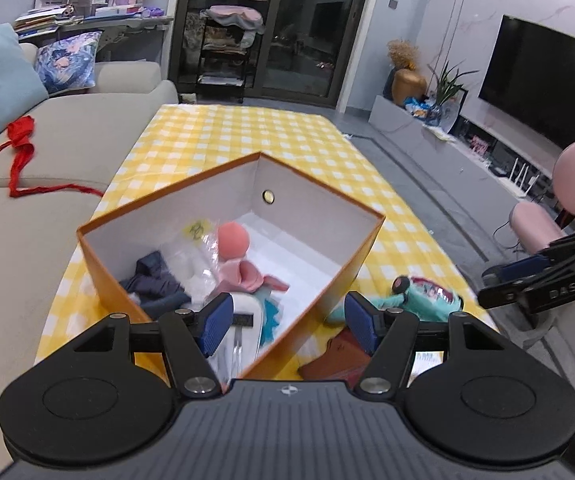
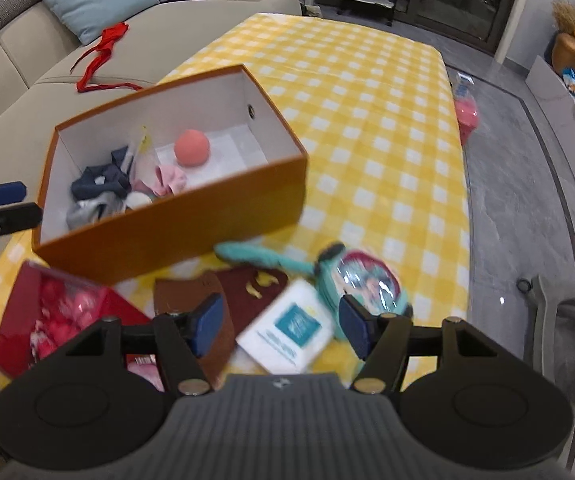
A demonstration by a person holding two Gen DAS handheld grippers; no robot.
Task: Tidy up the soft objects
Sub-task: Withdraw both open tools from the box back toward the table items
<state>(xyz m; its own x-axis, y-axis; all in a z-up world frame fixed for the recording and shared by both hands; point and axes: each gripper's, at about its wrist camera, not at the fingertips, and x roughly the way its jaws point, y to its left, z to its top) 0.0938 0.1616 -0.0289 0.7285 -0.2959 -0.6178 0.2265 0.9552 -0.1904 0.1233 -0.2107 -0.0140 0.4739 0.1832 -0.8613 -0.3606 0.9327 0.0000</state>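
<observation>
An open orange box (image 1: 103, 270) (image 2: 175, 220) stands on the yellow checked table. Inside it lie a pink ball (image 1: 233, 241) (image 2: 192, 147), pink cloth (image 1: 243, 276) (image 2: 169, 178), dark blue cloth (image 1: 153, 284) (image 2: 99, 184) and clear wrapping. My left gripper (image 1: 289, 326) is open and empty, above the box's near corner. A teal plush toy (image 1: 423, 298) (image 2: 351, 284) lies on the table right of the box. My right gripper (image 2: 281, 326) is open and empty above a white packet (image 2: 287, 330), with the plush just beyond its right finger. It also shows in the left wrist view (image 1: 527, 276).
A red box of pink items (image 2: 59, 316), a brown pouch (image 2: 195, 304) (image 1: 339, 356) and a maroon booklet (image 2: 251, 288) lie in front of the orange box. A beige sofa (image 1: 27, 208) with cushions and a red ribbon (image 1: 21, 148) lies left. A pink chair (image 1: 567, 200) stands right.
</observation>
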